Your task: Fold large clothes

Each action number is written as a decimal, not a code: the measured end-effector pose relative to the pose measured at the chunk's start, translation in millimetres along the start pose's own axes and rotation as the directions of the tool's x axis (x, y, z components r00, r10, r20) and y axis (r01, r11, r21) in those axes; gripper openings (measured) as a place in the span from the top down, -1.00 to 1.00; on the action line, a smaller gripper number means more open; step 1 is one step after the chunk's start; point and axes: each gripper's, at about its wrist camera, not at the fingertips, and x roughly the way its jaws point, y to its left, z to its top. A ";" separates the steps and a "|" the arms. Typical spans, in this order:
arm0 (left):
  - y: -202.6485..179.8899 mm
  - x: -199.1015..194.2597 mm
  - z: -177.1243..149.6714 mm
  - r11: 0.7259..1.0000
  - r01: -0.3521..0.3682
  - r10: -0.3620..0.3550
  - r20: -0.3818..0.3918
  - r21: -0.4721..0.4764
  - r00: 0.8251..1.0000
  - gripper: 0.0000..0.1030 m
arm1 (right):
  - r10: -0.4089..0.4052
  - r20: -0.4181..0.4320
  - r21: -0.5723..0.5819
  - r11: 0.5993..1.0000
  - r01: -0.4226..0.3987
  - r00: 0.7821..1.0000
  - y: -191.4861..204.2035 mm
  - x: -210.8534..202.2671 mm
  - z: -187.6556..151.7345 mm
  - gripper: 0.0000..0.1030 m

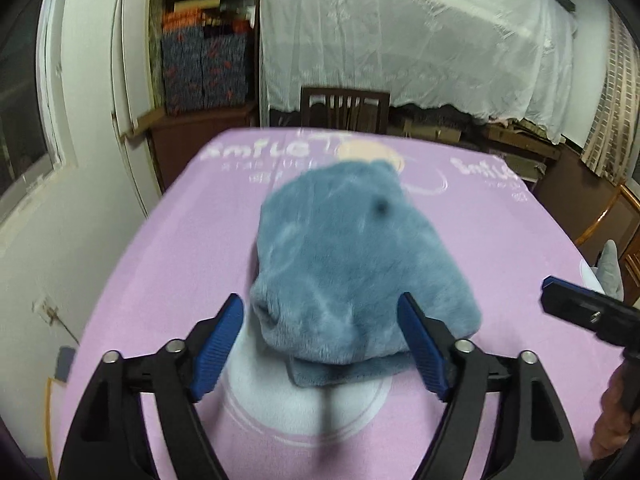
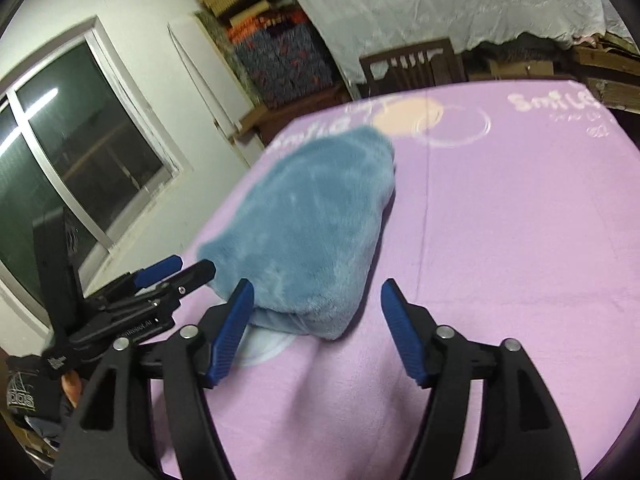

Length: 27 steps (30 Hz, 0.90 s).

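Note:
A fluffy blue garment point(image 1: 352, 248) lies folded into a thick bundle on the lilac printed cloth point(image 1: 160, 260) that covers the table. My left gripper point(image 1: 320, 300) is open, its blue pads standing on either side of the bundle's near end without pressing it. In the right wrist view the same garment point(image 2: 312, 208) sits left of centre, its near corner just beyond my right gripper point(image 2: 317, 284), which is open with nothing held. The left gripper point(image 2: 192, 265) shows at the bundle's left end. A finger of the right gripper point(image 1: 560, 292) enters at the right edge.
A dark wooden chair point(image 1: 345, 110) stands at the table's far edge. Behind it is furniture draped in a white sheet point(image 1: 420, 40), with stacked boxes point(image 1: 204, 68) to its left. A window point(image 2: 80, 140) is on the left wall. The lilac cloth point(image 2: 500, 220) is bare right of the bundle.

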 end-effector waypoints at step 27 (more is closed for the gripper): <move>59.7 88.6 38.6 0.966 0.199 -0.218 -0.109 -0.163 0.970 -0.84 | 0.087 -0.060 0.124 0.989 -0.079 0.994 -34.3 68.0 66.1 -0.72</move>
